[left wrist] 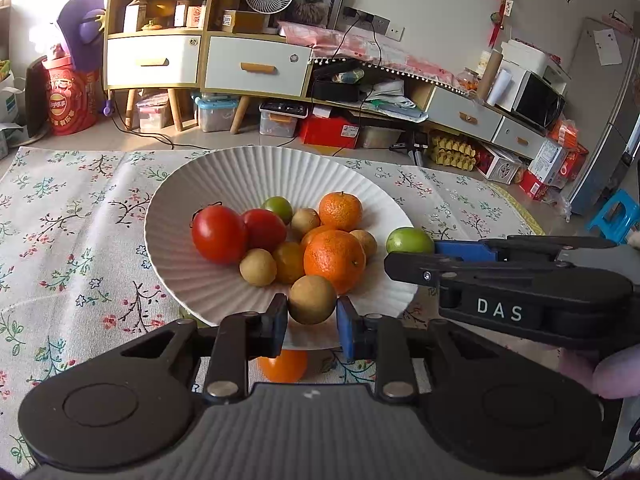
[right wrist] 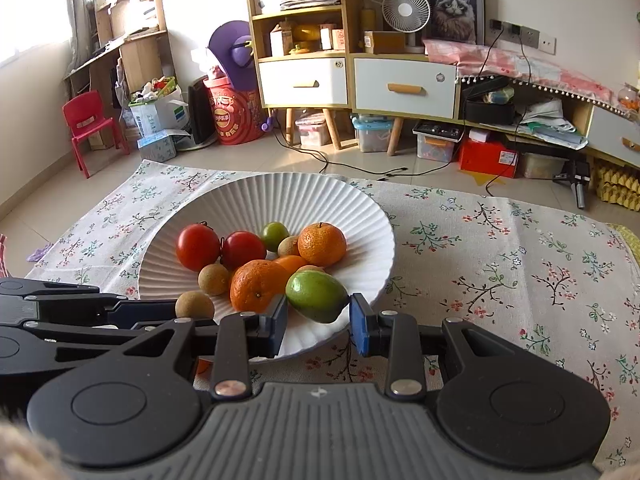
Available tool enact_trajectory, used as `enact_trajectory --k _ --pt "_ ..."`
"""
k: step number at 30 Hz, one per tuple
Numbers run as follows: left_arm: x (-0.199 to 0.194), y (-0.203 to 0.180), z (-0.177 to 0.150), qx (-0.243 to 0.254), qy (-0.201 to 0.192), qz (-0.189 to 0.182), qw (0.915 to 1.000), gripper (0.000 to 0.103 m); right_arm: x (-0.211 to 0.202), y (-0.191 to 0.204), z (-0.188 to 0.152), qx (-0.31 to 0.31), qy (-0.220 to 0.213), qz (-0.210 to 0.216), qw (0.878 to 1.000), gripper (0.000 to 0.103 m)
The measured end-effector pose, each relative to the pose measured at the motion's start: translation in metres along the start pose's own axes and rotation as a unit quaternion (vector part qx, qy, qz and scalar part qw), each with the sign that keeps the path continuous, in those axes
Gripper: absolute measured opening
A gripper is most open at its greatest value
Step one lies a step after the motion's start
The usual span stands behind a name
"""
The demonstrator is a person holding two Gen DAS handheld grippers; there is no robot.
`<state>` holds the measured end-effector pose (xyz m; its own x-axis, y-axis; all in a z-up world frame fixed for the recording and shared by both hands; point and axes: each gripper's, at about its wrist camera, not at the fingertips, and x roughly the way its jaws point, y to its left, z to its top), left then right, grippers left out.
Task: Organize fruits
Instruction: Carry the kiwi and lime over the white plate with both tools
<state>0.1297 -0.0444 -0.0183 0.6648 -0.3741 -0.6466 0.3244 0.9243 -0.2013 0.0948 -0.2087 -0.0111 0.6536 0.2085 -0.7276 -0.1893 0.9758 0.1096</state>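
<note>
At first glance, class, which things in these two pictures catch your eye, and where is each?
The white ribbed plate heaped with tomatoes and oranges sits mid-cloth. At its near rim the left gripper pinches a brown round fruit, while the right gripper clasps a green fruit.

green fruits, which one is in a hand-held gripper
The larger green fruit, clamped in the right hand-held gripper at the plate's near edge; the smaller one lies among the fruit behind.

An orange (left wrist: 283, 365) lies half hidden under the plate's (left wrist: 180, 264) near rim.
</note>
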Motion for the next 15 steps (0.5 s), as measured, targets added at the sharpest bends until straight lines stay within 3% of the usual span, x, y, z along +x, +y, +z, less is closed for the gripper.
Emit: enact_trajectory --k 15 --pt "0.0021 -0.0021 0.0011 0.006 -0.003 0.007 1.0 0.024 0.0031 -0.0008 0.0025 -0.008 -0.004 -0.003 1.0 0.031"
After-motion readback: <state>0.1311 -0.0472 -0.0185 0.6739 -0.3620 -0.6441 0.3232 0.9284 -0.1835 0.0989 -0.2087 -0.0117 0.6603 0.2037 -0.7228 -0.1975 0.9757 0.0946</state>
